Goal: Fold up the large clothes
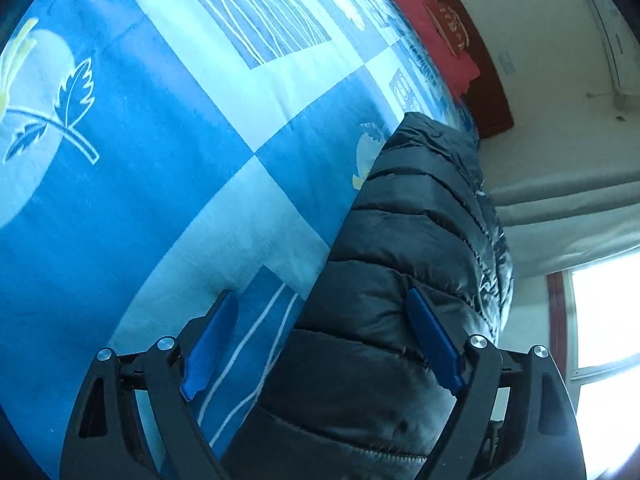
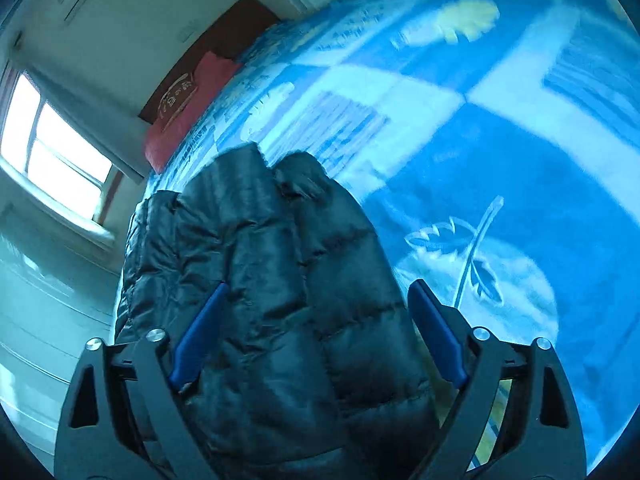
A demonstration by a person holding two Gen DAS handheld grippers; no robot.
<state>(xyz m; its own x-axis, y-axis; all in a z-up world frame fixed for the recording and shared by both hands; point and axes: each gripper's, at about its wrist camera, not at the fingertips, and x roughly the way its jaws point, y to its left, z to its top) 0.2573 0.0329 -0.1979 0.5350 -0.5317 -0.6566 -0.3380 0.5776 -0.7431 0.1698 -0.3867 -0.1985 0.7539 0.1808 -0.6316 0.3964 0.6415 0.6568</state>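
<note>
Jacket [image 1: 400, 280], a dark quilted puffer, lies on the blue patterned bed [image 1: 168, 152] with its long axis running from the tongs at 6 o'clock up toward 12 to 1 o'clock, ending short of the red pillow [image 1: 432, 28]. The right tongs [image 2: 318, 312] stand wide open straddling its near end, pads clear of the cloth; the left tongs [image 1: 324, 316], also wide open, sit over its 9 o'clock edge, one finger above bedspread. By my reading both hands are about equally near.
</note>
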